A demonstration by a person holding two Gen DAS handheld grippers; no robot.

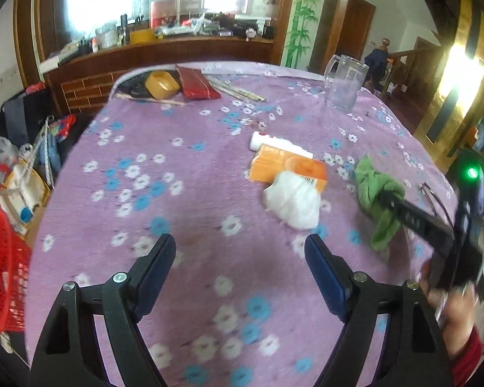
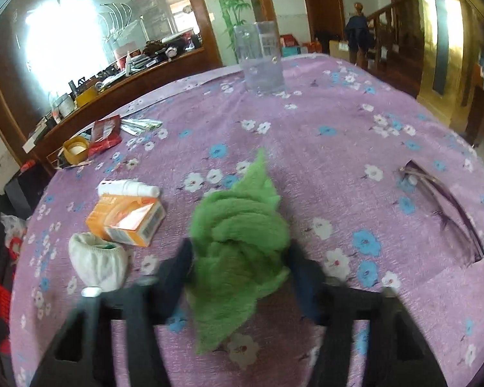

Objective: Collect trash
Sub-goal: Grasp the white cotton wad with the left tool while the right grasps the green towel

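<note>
Right wrist view looks over the worktop (image 2: 338,161), covered in a purple flowered cloth, with the right hand-held gripper (image 2: 238,264) closed around a crumpled green rag (image 2: 238,232) bunched between its fingers. Ahead and far off stands a clear plastic jug (image 2: 261,58). To this gripper's left lie an orange carton (image 2: 126,219), a white tube (image 2: 129,188) just behind it, and a crumpled white wad (image 2: 96,262) touching the carton's near end. In the left wrist view, the left hand-held gripper (image 1: 240,248) hovers over bare cloth with its jaws spread wide and nothing between them; the carton and wad lie ahead of it, slightly right.
</note>
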